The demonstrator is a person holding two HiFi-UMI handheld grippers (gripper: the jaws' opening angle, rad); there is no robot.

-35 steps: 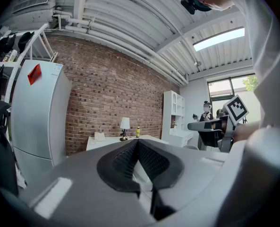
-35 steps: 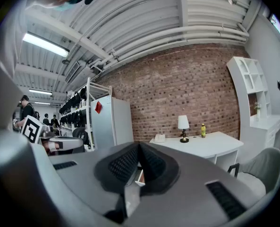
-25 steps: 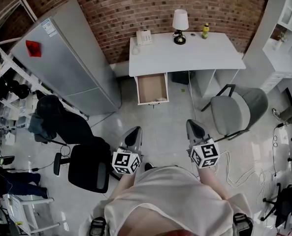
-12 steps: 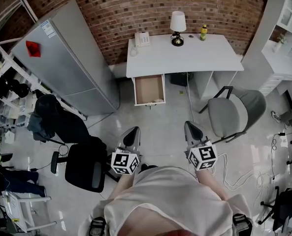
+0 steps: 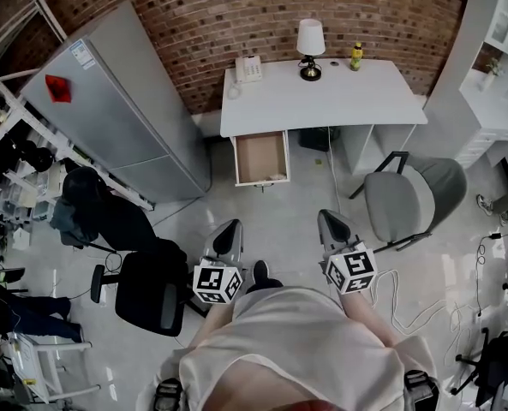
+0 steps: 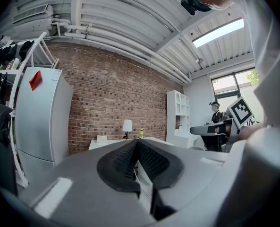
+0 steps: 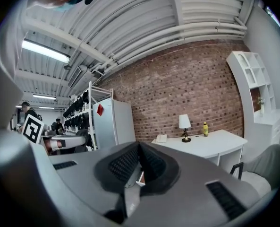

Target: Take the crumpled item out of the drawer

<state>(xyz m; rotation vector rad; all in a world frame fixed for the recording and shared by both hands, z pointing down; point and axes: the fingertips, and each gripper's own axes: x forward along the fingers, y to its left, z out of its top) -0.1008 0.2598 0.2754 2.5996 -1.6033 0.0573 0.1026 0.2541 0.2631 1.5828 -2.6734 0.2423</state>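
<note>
The white desk (image 5: 322, 97) stands against the brick wall, with its drawer (image 5: 262, 157) pulled open. A small pale crumpled item (image 5: 276, 177) lies at the drawer's near right corner. My left gripper (image 5: 230, 227) and right gripper (image 5: 325, 217) hang side by side over the floor, well short of the drawer. Both are shut and hold nothing. In the left gripper view the shut left gripper (image 6: 138, 141) points at the far-off desk (image 6: 112, 144). The right gripper view shows the shut right gripper (image 7: 140, 144) and the desk (image 7: 210, 143) beyond it.
A lamp (image 5: 311, 44), a phone (image 5: 250, 65) and a yellow bottle (image 5: 355, 55) stand on the desk. A grey fridge (image 5: 108, 101) is left of it, a grey chair (image 5: 408, 199) right, a black chair (image 5: 151, 291) near my left. Cables (image 5: 408, 302) trail on the floor.
Both grippers have crept a little forward towards the desk, still shut. A shoe now shows on the floor between them.
</note>
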